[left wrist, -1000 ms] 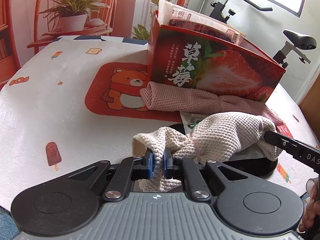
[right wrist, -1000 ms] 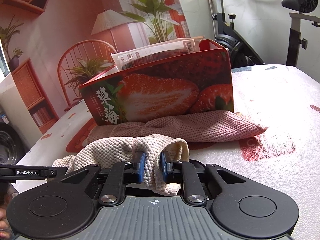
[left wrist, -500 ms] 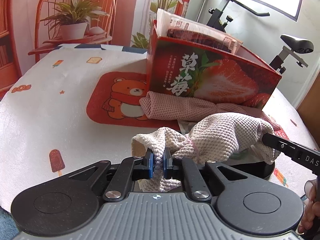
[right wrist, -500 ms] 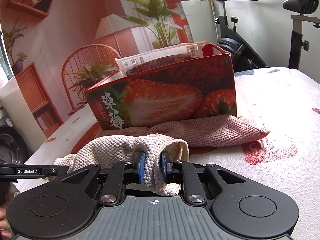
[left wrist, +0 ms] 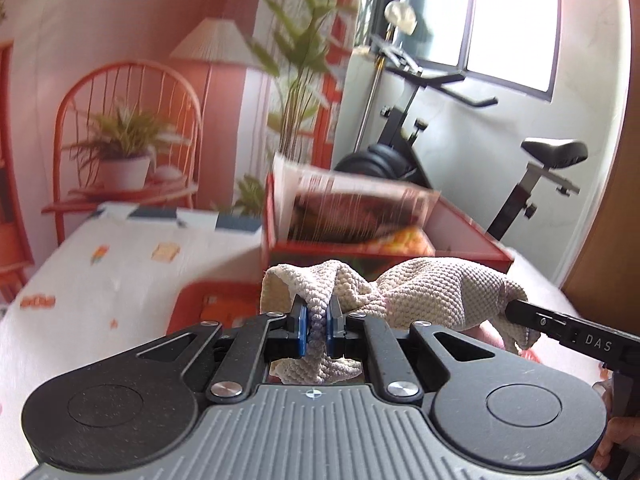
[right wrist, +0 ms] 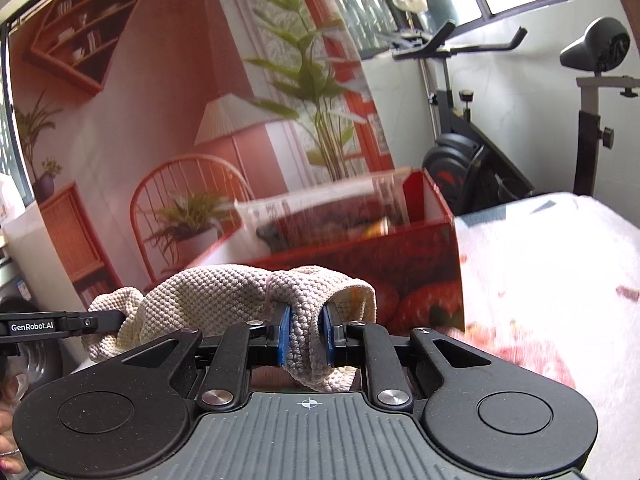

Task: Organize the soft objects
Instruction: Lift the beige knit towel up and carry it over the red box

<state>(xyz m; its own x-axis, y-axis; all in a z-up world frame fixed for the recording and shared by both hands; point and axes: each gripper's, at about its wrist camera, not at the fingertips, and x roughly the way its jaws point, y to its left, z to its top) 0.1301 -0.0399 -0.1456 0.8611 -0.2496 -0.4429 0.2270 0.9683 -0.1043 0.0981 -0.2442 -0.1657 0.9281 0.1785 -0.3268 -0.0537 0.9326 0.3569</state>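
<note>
Cloth (left wrist: pixel 432 296), cream and knitted, hangs in the air between the two claws, above the desk (left wrist: pixel 112 280) and just in front of the red strawberry box (right wrist: pixel 400 276). From the left wrist view the box stands at 12 o'clock behind the cloth, and its open top shows blurred packets (left wrist: pixel 352 208). The desk has a white cover with small printed pictures and runs toward 9 o'clock; a red mat (left wrist: pixel 212 308) lies on it at about 10 o'clock from the claw. Behind the desk, an exercise bike (right wrist: pixel 480 148) stands at 2 o'clock near the window.

The left claw (left wrist: pixel 316 330) is closed on one end of the cloth; the fabric is pressed between its blue pads (left wrist: pixel 303 330) and a short piece hangs below. The right claw (right wrist: pixel 306 334) is also closed on the other end, with a thick fold between its pads (right wrist: pixel 283 334). In each view, the finger of the other claw touches the far end of the cloth.
</note>
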